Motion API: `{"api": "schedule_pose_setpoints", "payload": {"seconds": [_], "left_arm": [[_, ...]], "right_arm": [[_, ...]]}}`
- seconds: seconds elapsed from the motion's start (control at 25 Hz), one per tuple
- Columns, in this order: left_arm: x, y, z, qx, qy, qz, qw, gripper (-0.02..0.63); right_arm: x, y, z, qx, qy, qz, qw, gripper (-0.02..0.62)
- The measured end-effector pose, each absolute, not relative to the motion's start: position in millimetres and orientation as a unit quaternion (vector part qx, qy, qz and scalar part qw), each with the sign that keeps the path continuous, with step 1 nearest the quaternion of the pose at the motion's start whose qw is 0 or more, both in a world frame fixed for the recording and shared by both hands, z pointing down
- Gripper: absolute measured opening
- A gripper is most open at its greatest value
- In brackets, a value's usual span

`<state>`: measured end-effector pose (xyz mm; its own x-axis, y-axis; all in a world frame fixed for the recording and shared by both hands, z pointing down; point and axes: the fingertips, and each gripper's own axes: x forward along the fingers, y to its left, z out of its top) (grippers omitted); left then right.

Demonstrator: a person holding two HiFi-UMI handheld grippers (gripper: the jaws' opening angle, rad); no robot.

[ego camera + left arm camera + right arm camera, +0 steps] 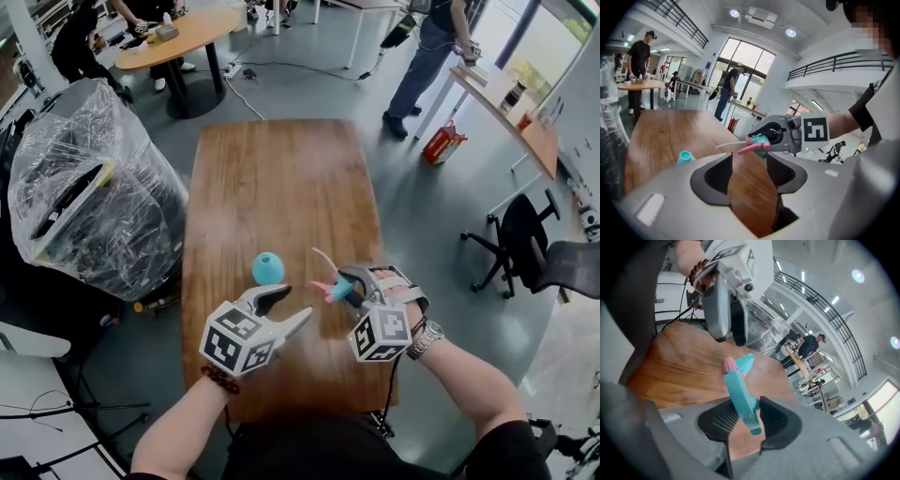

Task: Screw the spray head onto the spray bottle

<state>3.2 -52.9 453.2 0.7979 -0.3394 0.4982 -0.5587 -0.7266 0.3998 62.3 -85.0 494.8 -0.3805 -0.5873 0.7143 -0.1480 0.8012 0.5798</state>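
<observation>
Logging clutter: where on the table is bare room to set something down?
Bare: the table's far half, beyond the bottle, and the strip left of it. Crowded: the near edge, with the left gripper, right gripper and spray head.

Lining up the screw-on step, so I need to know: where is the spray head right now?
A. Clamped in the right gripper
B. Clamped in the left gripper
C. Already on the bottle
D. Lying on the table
A: the right gripper is shut on the spray head and holds it off the table. The left gripper is open and empty, and the bottle stands alone.
</observation>
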Motion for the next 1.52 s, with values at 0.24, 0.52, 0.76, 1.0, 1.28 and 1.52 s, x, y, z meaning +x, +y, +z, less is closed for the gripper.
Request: {"api": "schedule_pose_setpoints", "payload": {"seconds": [0.24, 0.52, 0.76, 1.0, 1.28, 1.52], "left_arm": [[-39, -78, 488, 0.885, -0.327, 0.234, 0.234, 0.318], [-65, -118, 545, 0.855, -0.404, 0.253, 0.206, 0.454], [-63, -136, 586, 0.854, -0.398, 0.28, 0.182, 0.465], [-57, -142, 612, 0.855, -0.383, 0.299, 0.182, 0.465], [-53, -144, 628, 0.854, -0.373, 0.319, 0.174, 0.431], [-53, -142, 627, 0.853, -0.363, 0.343, 0.151, 0.394]], "right_arm": [[67, -90, 483, 0.26, -0.842, -0.083, 0.465, 0.12], [67, -91, 466, 0.279, -0.862, 0.036, 0.421, 0.12], [71, -94, 450, 0.306, -0.868, 0.159, 0.357, 0.12], [74, -95, 442, 0.319, -0.856, 0.293, 0.281, 0.12], [75, -92, 440, 0.318, -0.836, 0.377, 0.241, 0.12], [67, -91, 421, 0.308, -0.851, 0.333, 0.264, 0.12]]}}
